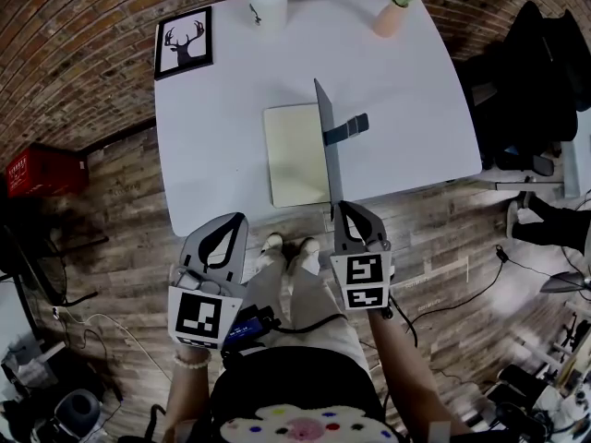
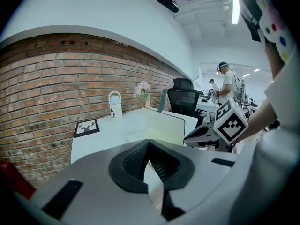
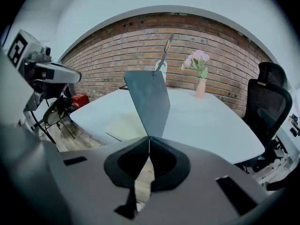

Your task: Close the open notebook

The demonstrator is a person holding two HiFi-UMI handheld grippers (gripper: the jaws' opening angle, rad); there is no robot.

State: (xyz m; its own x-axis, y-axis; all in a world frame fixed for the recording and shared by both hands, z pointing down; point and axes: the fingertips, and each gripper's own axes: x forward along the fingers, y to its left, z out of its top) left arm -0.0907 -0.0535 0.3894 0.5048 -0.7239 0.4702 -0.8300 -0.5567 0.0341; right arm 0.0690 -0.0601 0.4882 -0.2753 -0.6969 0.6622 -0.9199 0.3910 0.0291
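Head view, from the left: a framed deer picture is seen at the far left corner of the white table. The left gripper is held off the table's near edge, its jaws pressed together with nothing between them. The notebook is laid near the table's front edge, its cream page flat and its dark cover raised upright. The cover's near edge is clamped in the right gripper. A vase of pink flowers is placed at the far right corner.
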